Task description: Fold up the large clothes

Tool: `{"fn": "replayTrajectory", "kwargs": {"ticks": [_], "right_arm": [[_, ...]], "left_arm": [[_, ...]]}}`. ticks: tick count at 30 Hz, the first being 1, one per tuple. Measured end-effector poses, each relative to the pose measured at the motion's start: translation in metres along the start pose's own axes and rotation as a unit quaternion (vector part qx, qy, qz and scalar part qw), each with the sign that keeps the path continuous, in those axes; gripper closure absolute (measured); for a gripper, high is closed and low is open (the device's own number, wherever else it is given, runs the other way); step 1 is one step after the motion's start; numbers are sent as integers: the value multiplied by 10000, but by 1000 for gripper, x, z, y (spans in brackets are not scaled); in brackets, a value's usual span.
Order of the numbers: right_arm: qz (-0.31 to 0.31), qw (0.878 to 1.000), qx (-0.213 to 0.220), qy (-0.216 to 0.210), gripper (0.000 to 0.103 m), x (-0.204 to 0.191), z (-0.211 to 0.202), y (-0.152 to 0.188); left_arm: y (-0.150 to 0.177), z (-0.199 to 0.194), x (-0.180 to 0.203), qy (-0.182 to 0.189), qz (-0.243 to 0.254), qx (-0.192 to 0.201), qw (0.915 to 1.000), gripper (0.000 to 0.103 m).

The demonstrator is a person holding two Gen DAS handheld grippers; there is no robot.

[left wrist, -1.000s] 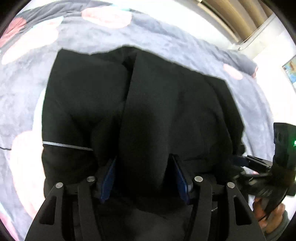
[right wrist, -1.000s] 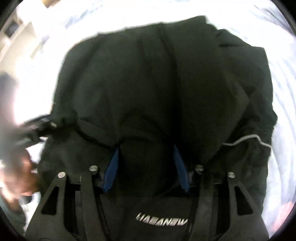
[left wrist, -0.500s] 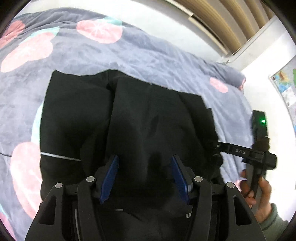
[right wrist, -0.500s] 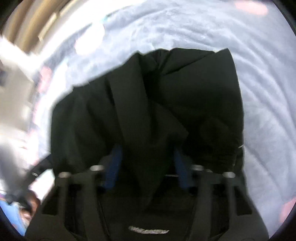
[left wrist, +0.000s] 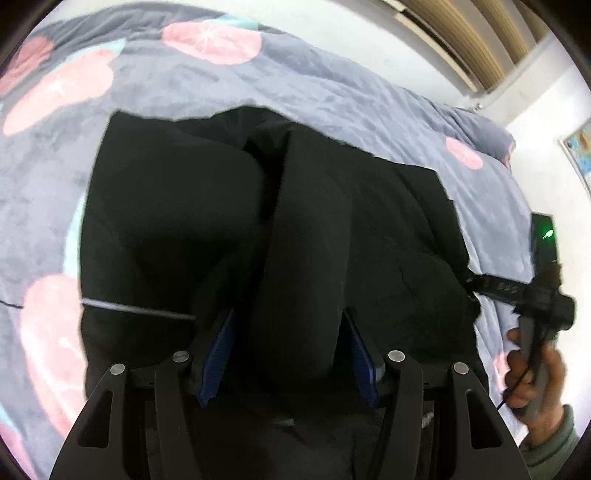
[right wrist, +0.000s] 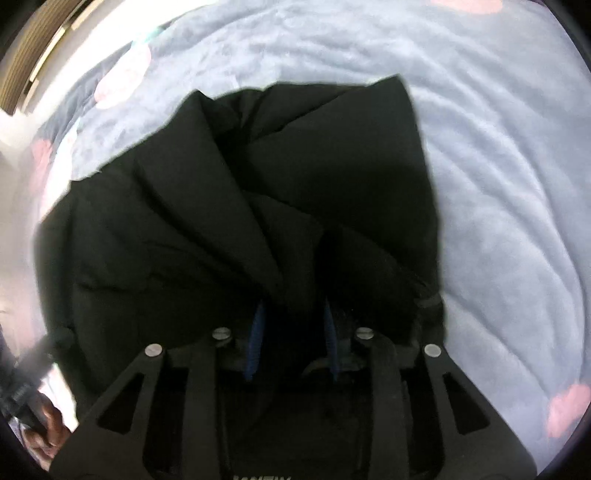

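Black garment lay bunched on the bed, on a grey-blue blanket printed with pink fruit slices. No containers in either view, so nothing to report there.

Left wrist view, left to right: pink prints on the blanket at the left edge, then the garment filling the centre. A thin pale line, a seam or trim, I couldn't tell which, ran across its left part. Left gripper had a thick fold of the black fabric between its blue pads. Jaws stood fairly wide, with both pads against the sides of the fold, so it read as a grip on the garment. Far right: the right gripper reached into the garment's right edge, held by a hand in a grey-green sleeve. A green light glowed on the device above it. Slatted wooden panel at top right, white wall beside it.

Right wrist view, left to right: blurred other gripper and fingers at the lower left edge, then the garment, folded into several overlapping ridges. Right gripper jaws were narrow and opening, with a tuck of black fabric between the blue pads. Pads looked to be touching the cloth, but dark fabric made it hard to confirm. Bare blanket to the right, with a pink print near the lower right.
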State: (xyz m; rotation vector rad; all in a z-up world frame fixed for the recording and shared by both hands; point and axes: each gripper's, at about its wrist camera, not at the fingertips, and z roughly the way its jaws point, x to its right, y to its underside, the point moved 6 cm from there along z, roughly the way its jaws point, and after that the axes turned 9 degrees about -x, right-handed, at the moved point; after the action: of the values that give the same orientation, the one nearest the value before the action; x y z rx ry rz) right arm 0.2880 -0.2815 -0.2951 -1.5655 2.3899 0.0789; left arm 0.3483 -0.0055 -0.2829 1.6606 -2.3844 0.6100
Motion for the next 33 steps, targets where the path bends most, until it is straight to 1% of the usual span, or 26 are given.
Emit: {"fn": "replayTrajectory", "kwargs": {"ticks": [1, 2, 3, 4, 6, 7, 8, 9, 10, 11, 12, 14, 15, 18, 19, 21, 23, 25, 27, 28, 29, 30, 31, 33], "right_arm": [[-190, 9996, 195, -19, 70, -9, -21, 7], [-314, 9990, 315, -51, 66, -17, -33, 12], [-427, 9982, 398, -132, 56, -24, -44, 19], [-579, 9970, 433, -274, 52, -36, -51, 28], [-837, 9955, 289, -337, 53, -55, -44, 40], [-929, 9951, 203, -283, 53, -57, -37, 44], [-1022, 9947, 56, -133, 53, -64, -19, 49], [-1051, 9944, -121, 1, 53, -68, 0, 50], [-1046, 9938, -361, 84, 53, -69, 22, 48], [-998, 9929, -618, 186, 52, -65, 44, 51], [-973, 9925, -695, 246, 50, -64, 57, 51], [-1016, 9912, -700, 469, 49, -68, 58, 49], [-1002, 9909, -700, 562, 49, -71, 51, 48], [-1179, 9897, -516, 634, 49, -80, 23, 56], [-1196, 9899, -483, 588, 48, -82, 17, 61], [-1136, 9922, -402, 333, 48, -80, -3, 78], [-1084, 9935, -283, 193, 47, -75, -21, 96], [-1076, 9939, -162, 196, 47, -70, -38, 118], [-1081, 9939, -18, 229, 47, -63, -55, 141], [-1074, 9939, 55, 226, 47, -61, -63, 148], [-1063, 9940, 113, 226, 47, -53, -72, 160], [-1049, 9940, 179, 248, 47, -45, -79, 169], [-1037, 9940, 226, 276, 47, -44, -86, 175], [-965, 9942, 349, 320, 47, -32, -98, 191]], "left_arm": [[3, -10, 4, 70, 16, 51, 10000, 43], [6, -21, 8, 207, 33, 138, 9997, 43], [10, -31, 14, 353, 47, 237, 9991, 43], [13, -36, 17, 424, 57, 296, 9986, 43], [20, -39, 25, 478, 134, 349, 9982, 43], [22, -34, 27, 422, 173, 284, 9986, 43], [25, -18, 27, 199, 220, 54, 9995, 43], [29, 2, 22, -215, 221, -194, 9993, 43], [31, 19, 18, -483, 217, -360, 9979, 43], [36, 36, 12, -591, 166, -557, 9966, 41], [39, 45, 7, -596, 73, -666, 9960, 41], [41, 35, 12, -603, 59, -540, 9967, 41], [42, 26, 15, -589, 82, -476, 9971, 41], [59, -11, 23, -372, 173, -249, 9988, 41], [67, -21, 23, -378, 211, -206, 9988, 41], [82, -36, 21, -465, 280, -145, 9984, 41], [105, -57, 16, -547, 309, -108, 9980, 41], [124, -74, 13, -515, 301, -51, 9982, 41], [151, -91, 7, -596, 208, -4, 9980, 41], [159, -97, 2, -594, 174, 17, 9981, 41], [174, -105, -3, -569, 87, 36, 9983, 41], [190, -112, -9, -516, -37, 51, 9986, 41], [197, -116, -11, -448, -120, 66, 9989, 41], [219, -128, -22, -171, -426, 118, 9989, 41]]}}
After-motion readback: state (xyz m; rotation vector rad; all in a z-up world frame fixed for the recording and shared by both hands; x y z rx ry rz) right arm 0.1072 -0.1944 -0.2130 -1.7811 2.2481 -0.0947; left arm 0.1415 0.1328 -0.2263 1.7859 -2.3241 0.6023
